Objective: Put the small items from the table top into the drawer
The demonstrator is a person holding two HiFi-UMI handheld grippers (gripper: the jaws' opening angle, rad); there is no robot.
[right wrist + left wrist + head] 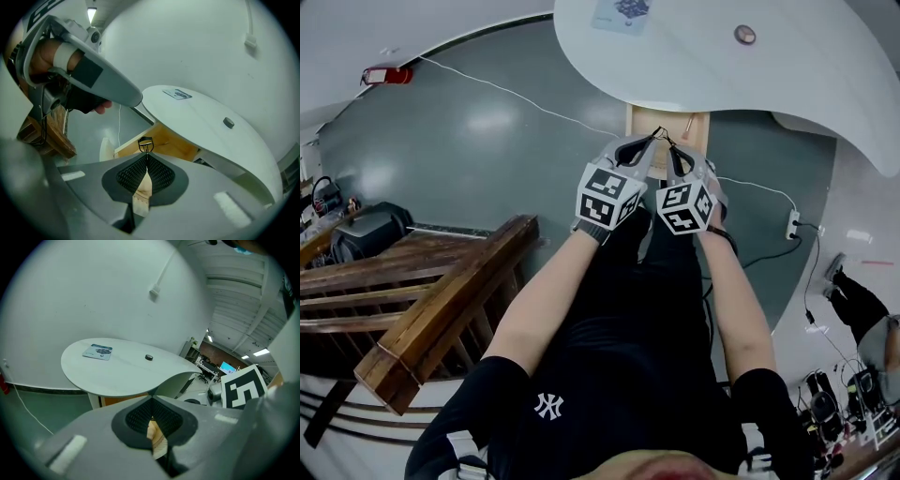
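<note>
Wire loop (146, 144), thin, black and squarish, sticks out of the right gripper's (147, 156) closed jaws, above the open wooden drawer (174, 142) under the white counter (206, 129). The left gripper's (151, 400) jaws are pressed together.

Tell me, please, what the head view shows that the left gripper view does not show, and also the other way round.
Only the head view shows the person's forearms, a wooden bench and a power strip on the floor. Only the left gripper view shows the ceiling lights and a lit screen in a far room. Both show the white table, with the card and the small round thing lying on it.
</note>
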